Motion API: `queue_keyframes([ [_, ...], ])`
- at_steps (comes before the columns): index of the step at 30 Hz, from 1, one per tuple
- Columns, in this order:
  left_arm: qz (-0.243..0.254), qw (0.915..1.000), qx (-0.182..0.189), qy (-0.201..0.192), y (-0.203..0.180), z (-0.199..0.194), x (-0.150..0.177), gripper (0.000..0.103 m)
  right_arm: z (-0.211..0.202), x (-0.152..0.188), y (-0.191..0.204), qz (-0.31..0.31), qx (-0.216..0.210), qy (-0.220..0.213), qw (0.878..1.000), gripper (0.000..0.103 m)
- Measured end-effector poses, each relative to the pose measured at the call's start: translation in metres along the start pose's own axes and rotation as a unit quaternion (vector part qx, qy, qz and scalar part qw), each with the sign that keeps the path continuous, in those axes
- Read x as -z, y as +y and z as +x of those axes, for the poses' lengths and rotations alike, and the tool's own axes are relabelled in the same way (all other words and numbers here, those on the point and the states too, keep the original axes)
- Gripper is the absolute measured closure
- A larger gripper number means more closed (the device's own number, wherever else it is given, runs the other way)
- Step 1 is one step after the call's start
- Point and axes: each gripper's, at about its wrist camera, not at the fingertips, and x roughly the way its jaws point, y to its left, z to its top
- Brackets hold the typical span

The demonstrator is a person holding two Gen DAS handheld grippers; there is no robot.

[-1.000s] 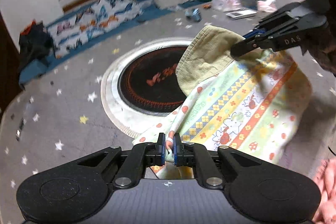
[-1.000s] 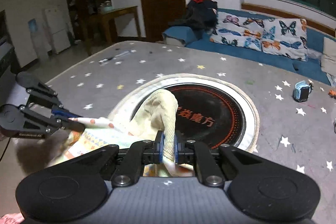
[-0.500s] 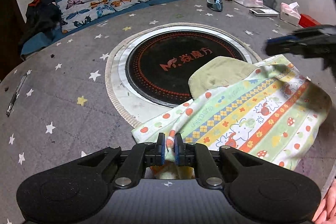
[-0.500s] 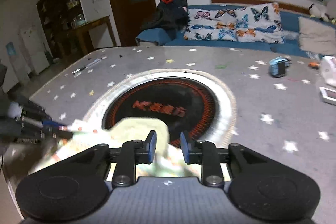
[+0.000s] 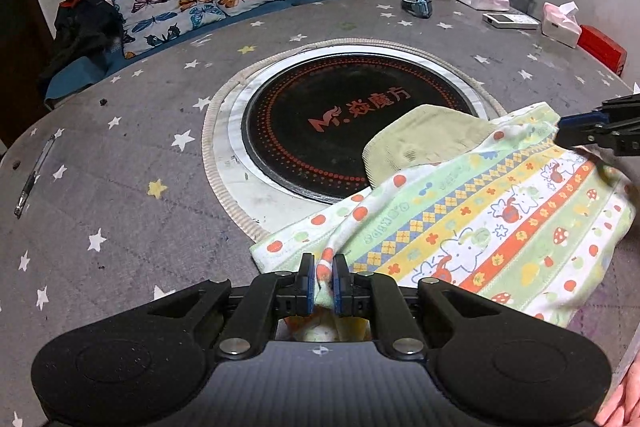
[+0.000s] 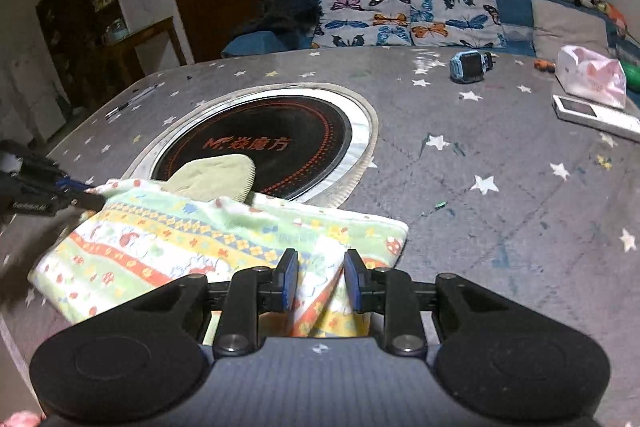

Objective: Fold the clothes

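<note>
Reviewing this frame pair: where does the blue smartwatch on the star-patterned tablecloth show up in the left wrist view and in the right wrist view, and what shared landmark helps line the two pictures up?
Left wrist view: the blue smartwatch lies upper right of centre, near the table's far edge.
Right wrist view: it lies upper right, left of the pink tissue pack.
Shared landmark: the round black cooktop with red lettering, nearer the camera than the watch in both.
</note>
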Motion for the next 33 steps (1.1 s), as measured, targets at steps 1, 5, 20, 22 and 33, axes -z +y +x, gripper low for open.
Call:
queue_keyframes([
  [1,0.0,1.0,-0.001,0.001,0.0,0.0,0.0,0.092,0.003,0.0,0.0,0.004,-0.001,0.0,1.0,0.078],
  [5,-0.001,1.0,-0.001,0.0,0.0,-0.003,-0.002,0.094,0.007,-0.001,0.008,-0.001,0.011,-0.01,1.0,0.099],
  [20,-0.041,0.9984,-0.04,0.0,0.034,-0.006,-0.007,0.08,0.017,-0.01,0.019,-0.032,0.065,-0.027,0.997,0.095],
  [22,-0.059,0.9975,-0.038,-0.013,0.038,-0.013,-0.008,0.083,0.011,-0.014,0.026,-0.043,0.065,-0.038,0.996,0.095],
  [33,-0.108,0.986,0.116,-0.053,-0.011,-0.017,-0.019,0.083,0.052,-0.032,0.077,-0.073,-0.037,-0.003,0.997,0.094],
])
